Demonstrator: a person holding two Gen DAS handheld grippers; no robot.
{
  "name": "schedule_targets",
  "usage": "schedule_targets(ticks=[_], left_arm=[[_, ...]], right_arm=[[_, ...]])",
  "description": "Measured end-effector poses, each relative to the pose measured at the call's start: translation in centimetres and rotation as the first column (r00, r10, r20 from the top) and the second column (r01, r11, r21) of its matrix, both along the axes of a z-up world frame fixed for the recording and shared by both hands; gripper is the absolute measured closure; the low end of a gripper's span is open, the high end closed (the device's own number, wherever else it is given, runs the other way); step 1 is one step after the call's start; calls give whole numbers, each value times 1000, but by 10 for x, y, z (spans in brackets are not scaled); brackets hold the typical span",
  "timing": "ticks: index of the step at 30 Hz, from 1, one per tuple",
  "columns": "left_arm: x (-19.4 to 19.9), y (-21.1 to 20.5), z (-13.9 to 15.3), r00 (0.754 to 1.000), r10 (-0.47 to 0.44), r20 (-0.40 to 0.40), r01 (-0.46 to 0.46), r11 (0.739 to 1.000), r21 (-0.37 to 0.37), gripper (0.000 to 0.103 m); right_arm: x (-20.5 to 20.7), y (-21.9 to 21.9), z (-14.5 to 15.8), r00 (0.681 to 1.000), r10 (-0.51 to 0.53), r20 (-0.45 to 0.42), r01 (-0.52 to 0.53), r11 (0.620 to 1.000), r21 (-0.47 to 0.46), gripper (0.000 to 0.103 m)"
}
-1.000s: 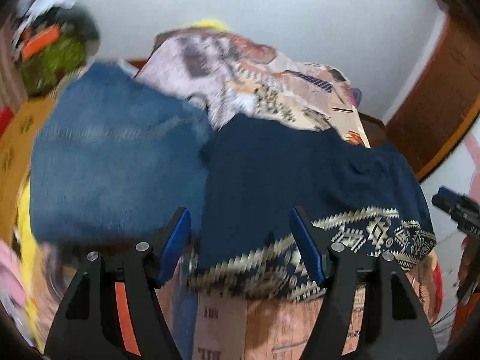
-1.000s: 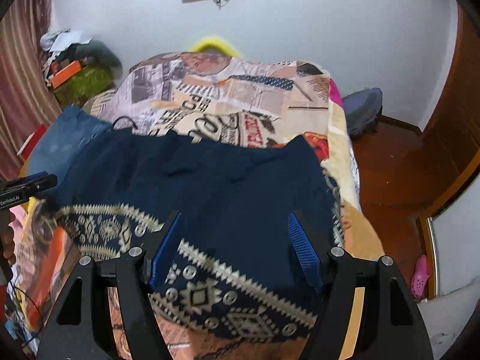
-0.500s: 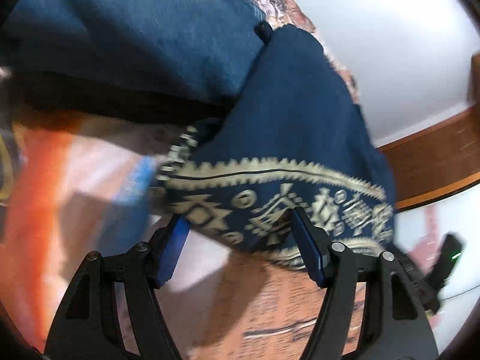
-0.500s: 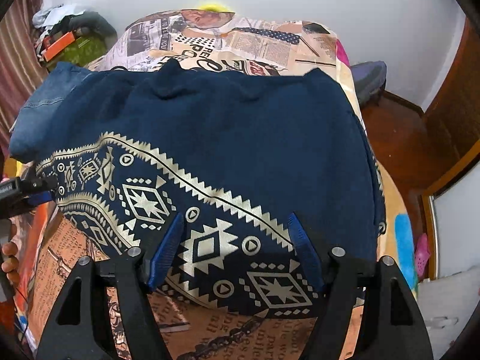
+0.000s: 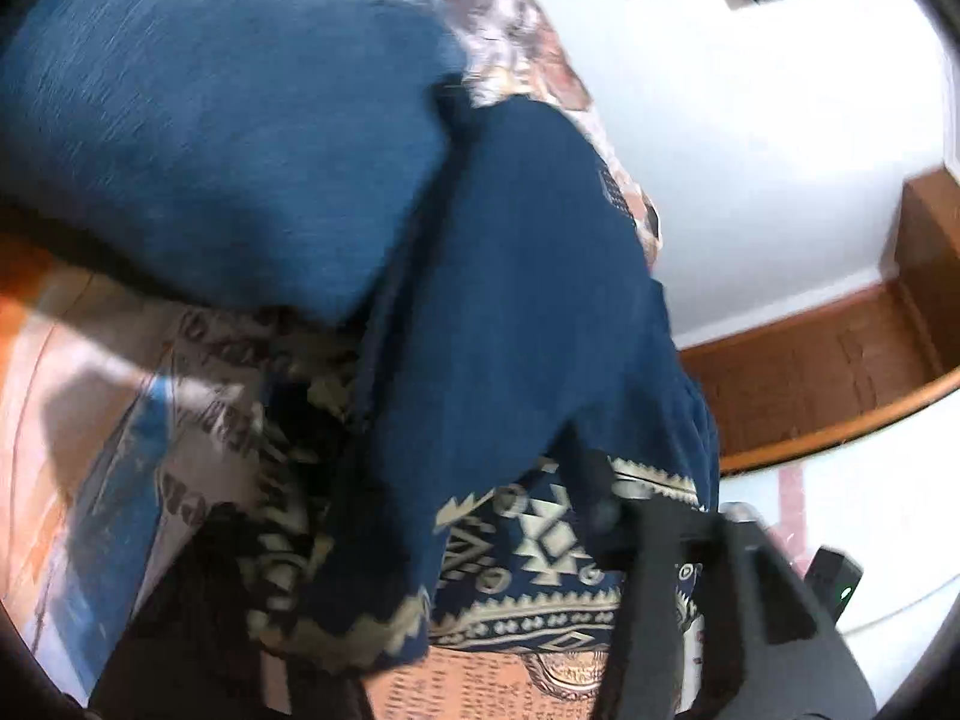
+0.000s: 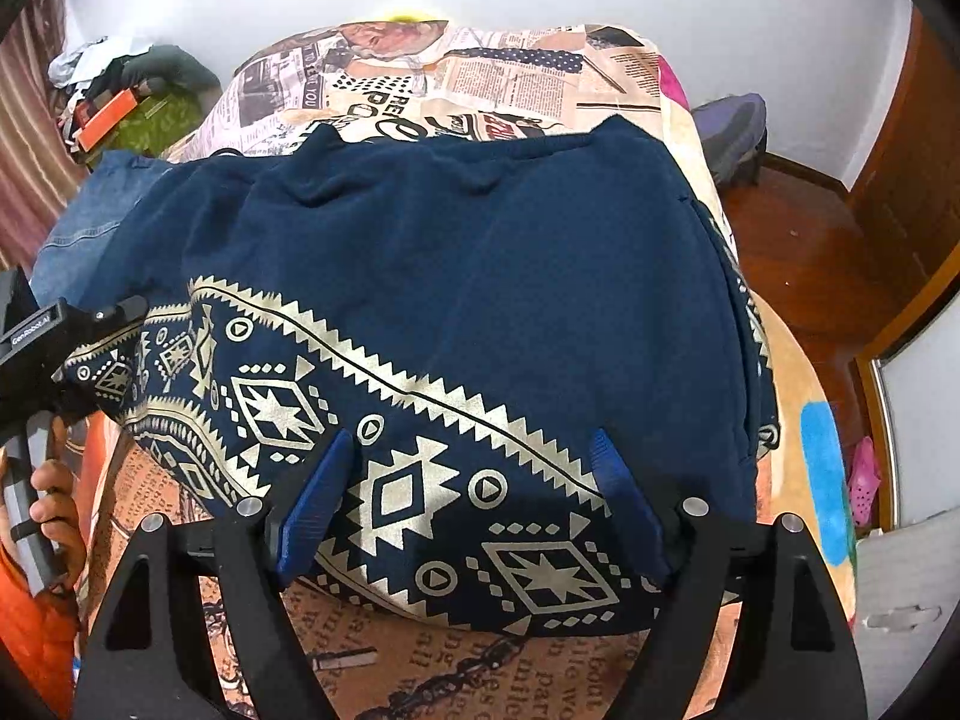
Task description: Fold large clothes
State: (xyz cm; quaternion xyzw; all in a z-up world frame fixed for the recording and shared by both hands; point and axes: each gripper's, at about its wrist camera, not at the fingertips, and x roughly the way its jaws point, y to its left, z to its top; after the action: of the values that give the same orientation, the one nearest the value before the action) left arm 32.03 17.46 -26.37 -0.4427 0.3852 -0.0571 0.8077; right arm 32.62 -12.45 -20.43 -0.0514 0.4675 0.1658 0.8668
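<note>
Taking both near corners of the navy garment to start a fold.

My left gripper has just been closing and now bunches the patterned hem; my right gripper, jaws just opening, straddles the hem wide, unclamped. The garment lies spread ahead on the bedspread.

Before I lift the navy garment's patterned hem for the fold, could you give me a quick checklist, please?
1. Left gripper at the hem corner: jaws have just been closing, fabric between them; firm pinch: cannot tell.
2. Right gripper gripping hem: not ok; jaws have just been opening, pads apart over it.
3. Navy garment spread flat on bed sheet: ok.
4. Jeans clear of garment: cannot tell.
</note>
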Motion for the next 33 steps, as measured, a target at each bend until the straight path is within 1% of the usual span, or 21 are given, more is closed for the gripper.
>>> schedule_targets(ticks=[1, 4, 7, 8, 11, 15, 16, 17, 19, 20, 22, 23, 24, 26, 28, 29, 31, 32, 33], left_arm=[[-1, -5, 10, 1000, -6, 9, 6, 999, 42, 78], [-6, -19, 44, 998, -21, 59, 12, 988, 156, 95], [-13, -30, 81, 991, -29, 133, -3, 973, 232, 97], [-17, -34, 99, 984, -38, 172, -8, 966, 259, 97], [-23, -45, 136, 965, -61, 255, -21, 952, 307, 97], [-33, -52, 168, 942, -79, 327, -53, 925, 376, 97], [-39, -49, 172, 939, -80, 336, -62, 918, 391, 97], [-53, -46, 174, 936, -77, 345, -77, 908, 412, 97], [-63, -39, 180, 933, -72, 352, -109, 876, 469, 97], [-75, -37, 183, 934, -72, 350, -116, 865, 488, 97], [-76, -37, 182, 942, -85, 323, -109, 835, 539, 97], [-66, -35, 175, 947, -90, 309, -102, 826, 554, 97], [-64, -35, 170, 954, -97, 282, -87, 815, 573, 97], [-62, -36, 161, 964, -111, 240, -55, 804, 592, 97], [-62, -40, 155, 965, -137, 224, -27, 796, 605, 97], [-54, -47, 154, 962, -153, 224, -23, 779, 627, 97], [-53, -58, 158, 958, -180, 225, -16, 747, 665, 97], [-48, -63, 159, 954, -197, 224, -7, 738, 675, 97], [-44, -70, 161, 950, -219, 225, 9, 735, 677, 97]], right_arm=[[0, 0, 4, 1000, 3, 3, -3, 1000, -2, 25], [0, 1, 16, 999, 8, 33, -8, 1000, -4, 25], [-1, 5, 35, 997, 18, 79, -18, 1000, 0, 25], [0, 8, 43, 995, 22, 98, -22, 1000, 1, 25], [3, 19, 60, 991, 34, 133, -37, 999, 23, 25], [7, 45, 72, 985, 79, 153, -85, 996, 38, 25], [8, 55, 71, 984, 100, 147, -107, 994, 40, 25], [9, 64, 68, 983, 126, 132, -134, 990, 48, 25], [9, 84, 58, 980, 178, 87, -183, 981, 56, 25], [8, 94, 51, 977, 202, 66, -206, 977, 57, 25], [5, 118, 31, 967, 254, 23, -255, 964, 69, 25], [4, 127, 22, 961, 275, 0, -274, 959, 77, 25], [3, 138, 8, 953, 300, -43, -296, 951, 90, 25], [5, 152, -15, 939, 323, -118, -310, 944, 115, 25], [8, 156, -28, 935, 321, -153, -303, 944, 130, 24], [10, 154, -29, 934, 322, -156, -302, 944, 134, 25], [11, 147, -25, 932, 324, -159, -303, 942, 146, 25], [12, 138, -21, 937, 313, -157, -289, 944, 157, 25], [11, 128, -15, 944, 296, -146, -272, 948, 165, 25]])
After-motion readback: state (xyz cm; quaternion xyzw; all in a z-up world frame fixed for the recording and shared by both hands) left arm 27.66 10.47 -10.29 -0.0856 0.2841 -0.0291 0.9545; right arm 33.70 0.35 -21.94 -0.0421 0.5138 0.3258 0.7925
